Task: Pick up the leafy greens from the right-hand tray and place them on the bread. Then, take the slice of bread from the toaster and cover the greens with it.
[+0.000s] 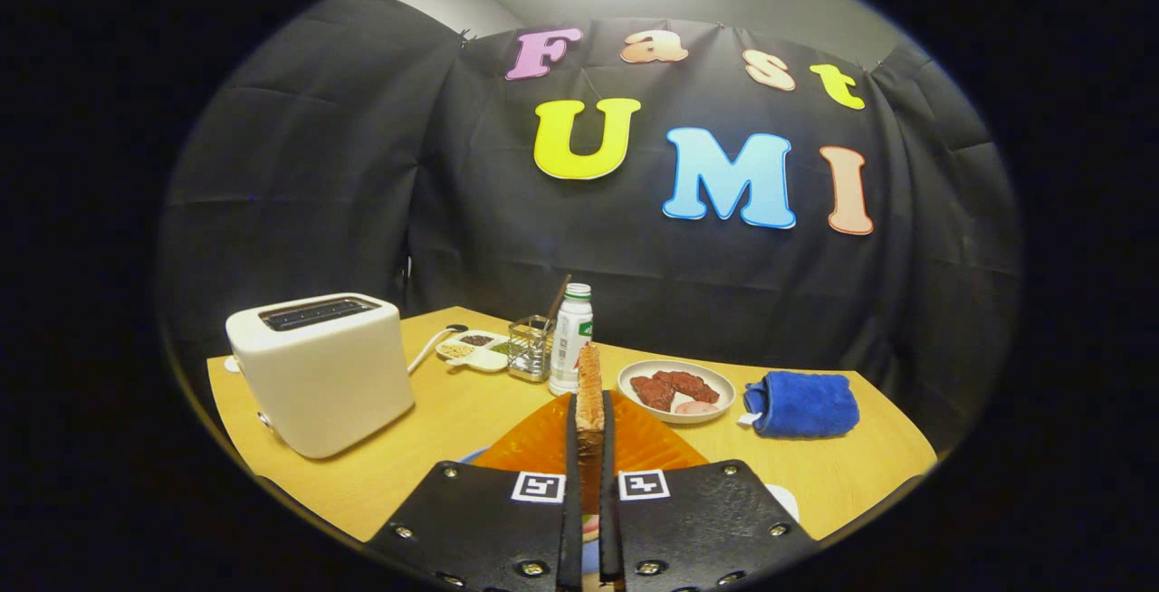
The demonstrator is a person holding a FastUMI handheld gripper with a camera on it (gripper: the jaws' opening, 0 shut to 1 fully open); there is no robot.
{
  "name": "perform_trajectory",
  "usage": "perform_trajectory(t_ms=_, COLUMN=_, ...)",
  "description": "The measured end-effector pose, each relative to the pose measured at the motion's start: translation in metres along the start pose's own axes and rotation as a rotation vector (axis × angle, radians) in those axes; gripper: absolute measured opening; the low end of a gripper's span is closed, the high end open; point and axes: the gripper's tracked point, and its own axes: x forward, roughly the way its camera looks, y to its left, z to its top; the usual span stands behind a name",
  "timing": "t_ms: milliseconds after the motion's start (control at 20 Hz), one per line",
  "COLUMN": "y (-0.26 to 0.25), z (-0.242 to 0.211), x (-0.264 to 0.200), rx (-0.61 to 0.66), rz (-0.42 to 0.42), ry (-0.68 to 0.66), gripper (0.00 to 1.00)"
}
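Observation:
My gripper [589,434] is shut on a slice of toasted bread [589,388], held upright and edge-on between the two fingers, its top sticking out past the fingertips. The white toaster [321,370] stands on the wooden table to the left of the fingers, its slots dark. Below and just ahead of the fingers lies an orange mat [647,443]. Whatever rests on the mat right under the gripper is hidden by the fingers and the gripper body.
Beyond the fingertips stand a white bottle [571,338], a clear glass holder with a stick [531,348] and a small white dish of seeds [473,349]. To the right sit a plate with meat slices [676,388] and a folded blue towel [802,404].

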Motion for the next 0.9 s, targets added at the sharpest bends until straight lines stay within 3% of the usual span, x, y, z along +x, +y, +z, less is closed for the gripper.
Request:
perform_trajectory(t_ms=400, y=-0.016, z=-0.034, x=0.001, rx=-0.071, rz=-0.059, ry=0.052, gripper=0.07)
perform_trajectory(t_ms=900, y=0.015, z=-0.053, x=0.003, rx=-0.151, rz=0.002, ry=0.079, gripper=0.08)
